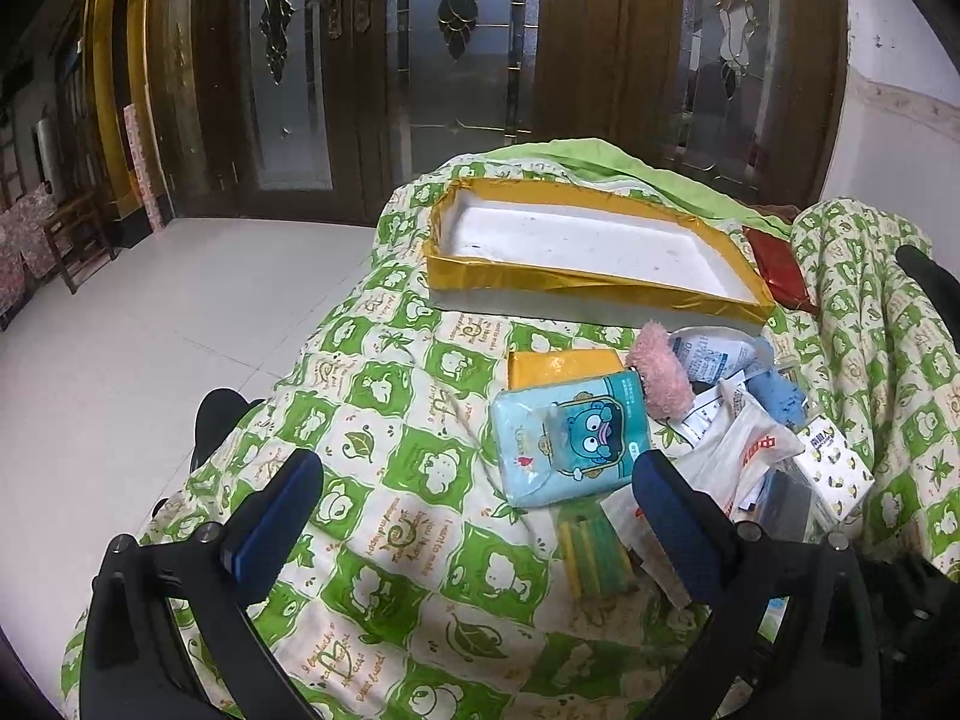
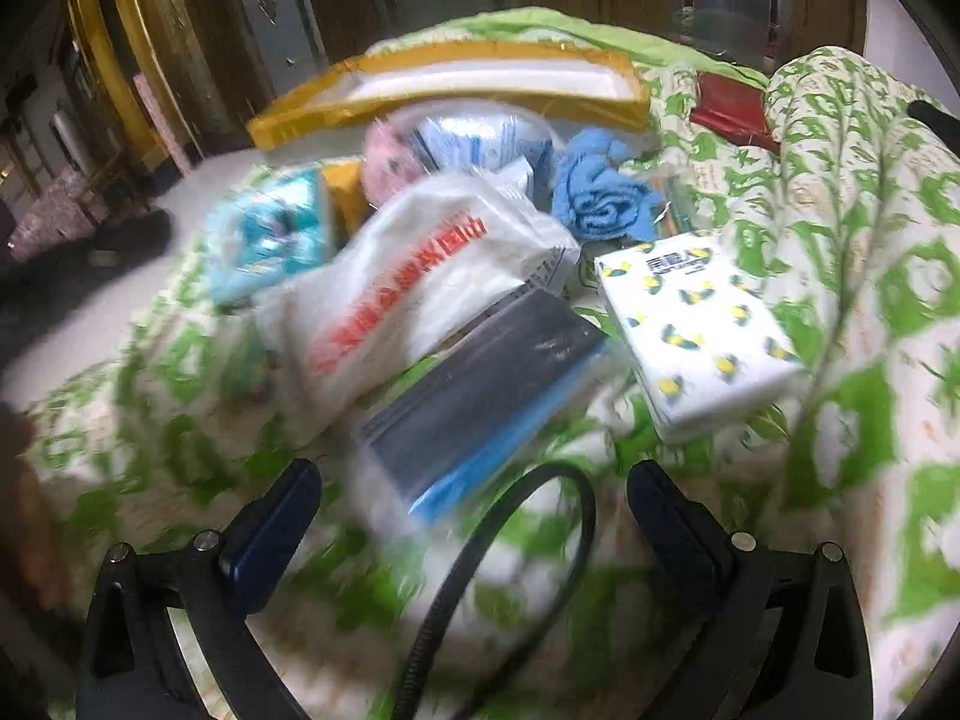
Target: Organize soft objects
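Observation:
A pile of soft items lies on a green-and-white quilt. It holds a light-blue cartoon tissue pack, a pink fluffy piece, a blue cloth, a white bag with red print, a lemon-print tissue pack and a dark flat pack. A gold-edged white tray lies empty behind the pile. My left gripper is open, just in front of the cartoon pack. My right gripper is open and empty, low before the dark pack. The right wrist view is motion-blurred.
A yellow pack lies behind the cartoon pack. A red packet lies right of the tray. A black cable loops between the right fingers. Dark wooden doors and white floor lie beyond the quilt.

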A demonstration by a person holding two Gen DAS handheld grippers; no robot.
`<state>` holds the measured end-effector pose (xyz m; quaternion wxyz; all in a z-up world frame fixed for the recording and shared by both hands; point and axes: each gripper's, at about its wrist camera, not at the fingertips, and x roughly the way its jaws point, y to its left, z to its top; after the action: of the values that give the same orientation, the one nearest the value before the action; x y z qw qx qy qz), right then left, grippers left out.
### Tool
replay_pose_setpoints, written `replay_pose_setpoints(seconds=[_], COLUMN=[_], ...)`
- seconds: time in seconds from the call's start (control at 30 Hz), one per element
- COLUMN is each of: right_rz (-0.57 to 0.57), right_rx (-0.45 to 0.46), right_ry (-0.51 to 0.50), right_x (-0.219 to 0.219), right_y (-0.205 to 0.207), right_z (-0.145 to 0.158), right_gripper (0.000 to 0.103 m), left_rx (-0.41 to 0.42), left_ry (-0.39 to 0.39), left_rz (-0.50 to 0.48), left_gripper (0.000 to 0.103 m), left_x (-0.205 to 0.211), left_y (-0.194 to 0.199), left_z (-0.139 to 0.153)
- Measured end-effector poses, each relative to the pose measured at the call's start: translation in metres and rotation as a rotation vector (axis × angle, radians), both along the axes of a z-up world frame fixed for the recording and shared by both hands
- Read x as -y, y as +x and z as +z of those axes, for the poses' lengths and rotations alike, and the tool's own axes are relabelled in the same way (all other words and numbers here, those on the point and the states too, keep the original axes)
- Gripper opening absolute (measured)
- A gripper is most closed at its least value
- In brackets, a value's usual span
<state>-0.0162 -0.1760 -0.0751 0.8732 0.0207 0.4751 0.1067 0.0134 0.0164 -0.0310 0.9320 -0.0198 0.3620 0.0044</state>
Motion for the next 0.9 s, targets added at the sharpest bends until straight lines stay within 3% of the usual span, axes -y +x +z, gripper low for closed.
replay_pose_setpoints(seconds=[0.13,0.37,0.9], right_rz=[0.02,-0.059,-0.082], right_rx=[0.087,0.289,0.284], right_ry=[0.009,-0.046,-0.048], right_x=[0.003,0.024,0.031], right_y=[-0.015,-0.017,-0.015], right_z=[0.023,0.058,0.064], right_gripper=[0.103,0.103,0.103], left_rx=[-0.008,-0.009,-0.004], left_ry=[0.006,0.005,0.002], left_rz=[0.007,0.005,0.007], left_gripper=[0.103,0.103,0.103], left_x=[-0.001,-0.001,-0.001], left_y=[0.0,0.001,0.001], left_z=[-0.001,0.0,0.0])
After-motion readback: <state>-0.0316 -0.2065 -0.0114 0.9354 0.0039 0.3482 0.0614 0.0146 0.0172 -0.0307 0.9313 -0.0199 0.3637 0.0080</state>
